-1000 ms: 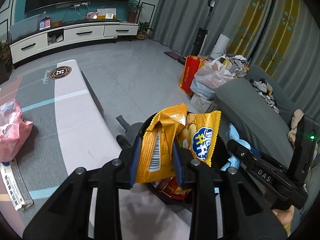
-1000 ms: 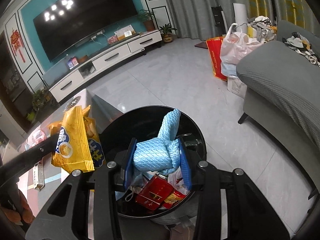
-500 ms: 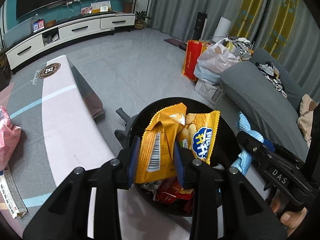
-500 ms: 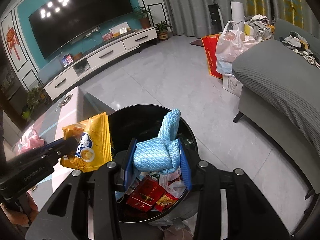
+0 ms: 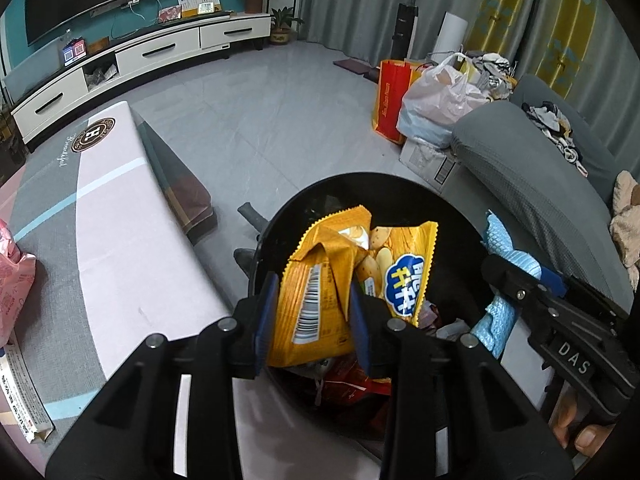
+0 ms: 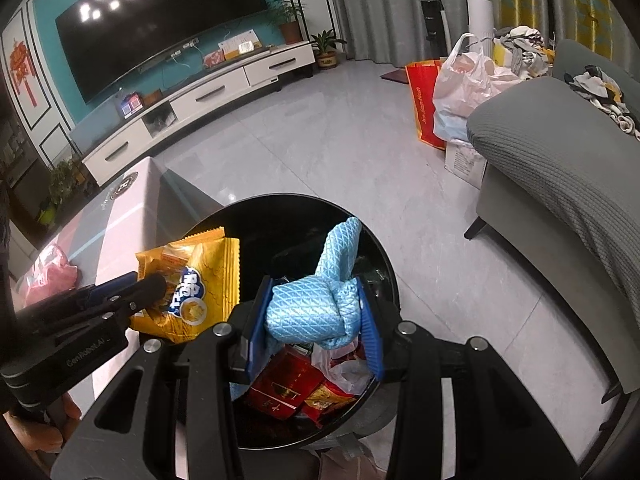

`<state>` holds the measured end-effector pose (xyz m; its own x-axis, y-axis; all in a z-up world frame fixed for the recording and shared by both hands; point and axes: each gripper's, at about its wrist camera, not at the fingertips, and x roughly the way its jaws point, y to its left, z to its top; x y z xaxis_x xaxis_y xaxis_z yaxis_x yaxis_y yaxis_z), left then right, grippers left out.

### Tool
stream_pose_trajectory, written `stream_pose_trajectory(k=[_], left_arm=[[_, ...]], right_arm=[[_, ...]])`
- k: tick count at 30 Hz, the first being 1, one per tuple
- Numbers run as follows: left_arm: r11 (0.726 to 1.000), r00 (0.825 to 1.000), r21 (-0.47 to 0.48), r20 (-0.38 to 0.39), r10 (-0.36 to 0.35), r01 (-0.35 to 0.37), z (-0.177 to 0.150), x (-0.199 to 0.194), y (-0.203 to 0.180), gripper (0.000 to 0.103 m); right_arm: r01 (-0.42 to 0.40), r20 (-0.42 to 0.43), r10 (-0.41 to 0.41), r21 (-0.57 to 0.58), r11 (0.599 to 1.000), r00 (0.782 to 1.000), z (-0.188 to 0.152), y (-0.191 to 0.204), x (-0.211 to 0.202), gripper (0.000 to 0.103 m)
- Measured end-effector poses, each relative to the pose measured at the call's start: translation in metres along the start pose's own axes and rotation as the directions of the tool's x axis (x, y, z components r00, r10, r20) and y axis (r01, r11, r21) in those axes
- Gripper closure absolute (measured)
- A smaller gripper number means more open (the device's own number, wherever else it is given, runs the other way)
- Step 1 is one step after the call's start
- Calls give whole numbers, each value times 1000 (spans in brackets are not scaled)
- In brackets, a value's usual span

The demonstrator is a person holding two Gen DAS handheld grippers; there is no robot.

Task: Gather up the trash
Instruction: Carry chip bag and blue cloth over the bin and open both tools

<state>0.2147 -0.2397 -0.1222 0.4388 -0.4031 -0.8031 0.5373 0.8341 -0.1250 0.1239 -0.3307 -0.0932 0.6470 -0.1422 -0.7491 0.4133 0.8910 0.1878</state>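
Note:
A yellow chip bag [image 5: 320, 300] sits between the blue pads of my left gripper [image 5: 313, 304], right above the open black trash bin [image 5: 360, 178]. The left jaws are opening, and the pads still touch the bag. The right wrist view shows the same bag [image 6: 192, 280] at the bin's left rim [image 6: 280, 200]. My right gripper [image 6: 314, 316] is shut on a bunched light blue cloth [image 6: 308, 308], held over the bin's near side. Red and white wrappers [image 6: 288, 384] lie inside the bin. A hand holds each gripper's handle.
A low table with a pink and grey cover [image 5: 120, 220] stands left of the bin, with a pink bag [image 5: 16, 280] and a box [image 5: 20, 392] on it. A grey sofa [image 5: 540, 184] is to the right. Shopping bags [image 5: 432, 100] stand on the tiled floor.
My left gripper has carried the chip bag from the table's edge to over the bin and somewhat lower. Its pads stand a little wider apart. The right gripper and cloth have stayed put.

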Motion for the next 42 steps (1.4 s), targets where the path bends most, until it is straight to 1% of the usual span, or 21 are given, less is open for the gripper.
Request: stream_pose_trajectory(k=[6, 9, 11, 13, 17, 18, 22, 24, 29, 31, 36, 37, 38, 39, 41, 42], left_arm=[[1000, 1000, 3, -8, 6, -6, 0, 3, 0, 65], [1000, 1000, 3, -4, 10, -10, 1, 3, 1, 58], [1000, 1000, -4, -2, 10, -10, 1, 2, 2, 58], [1000, 1000, -7, -3, 10, -10, 1, 2, 3, 55], [1000, 1000, -12, 4, 1, -1, 1, 1, 5, 50], [1000, 1000, -15, 7, -4, 4, 1, 0, 5, 50], [1000, 1000, -16, 20, -6, 6, 2, -4, 4, 51], [1000, 999, -16, 35, -15, 15, 1, -7, 4, 50], [999, 998, -27, 63, -21, 23, 0, -18, 6, 50], [1000, 996, -24, 89, -16, 18, -2, -28, 7, 50], [1000, 984, -10, 178, 14, -13, -9, -61, 12, 45], [1000, 982, -10, 189, 18, -16, -10, -66, 14, 44], [1000, 979, -10, 202, 22, -20, -12, -72, 15, 40], [1000, 977, -10, 213, 26, -24, -13, -78, 17, 39], [1000, 972, -16, 231, 30, -27, -15, -89, 21, 38], [999, 971, -20, 237, 30, -26, -16, -93, 22, 35]], right_arm=[[9, -9, -9, -18, 1000, 1000, -1, 4, 2, 62], [15, -12, -15, -19, 1000, 1000, -1, 4, 3, 62], [20, -17, -21, -23, 1000, 1000, -1, 4, 4, 61], [29, -20, -30, -21, 999, 999, -1, 3, 5, 61], [33, -13, -33, -12, 999, 999, -1, 2, 5, 54], [35, -12, -36, -12, 999, 999, -1, 2, 5, 53], [45, -11, -45, -18, 999, 999, -2, 2, 5, 51], [46, -6, -46, -14, 999, 999, -1, 1, 3, 49], [38, 23, -38, -5, 999, 999, 0, 1, -6, 48], [34, 42, -34, -5, 999, 999, 0, 2, -11, 48], [12, 105, -10, -19, 1000, 994, 3, 10, -29, 48], [8, 117, -5, -27, 1000, 993, 3, 13, -33, 48], [7, 125, -3, -33, 999, 992, 3, 16, -35, 47], [8, 138, -2, -43, 999, 990, 3, 21, -39, 44], [13, 159, -3, -65, 998, 987, 2, 29, -45, 43], [14, 168, -1, -75, 997, 986, 1, 33, -47, 42]])
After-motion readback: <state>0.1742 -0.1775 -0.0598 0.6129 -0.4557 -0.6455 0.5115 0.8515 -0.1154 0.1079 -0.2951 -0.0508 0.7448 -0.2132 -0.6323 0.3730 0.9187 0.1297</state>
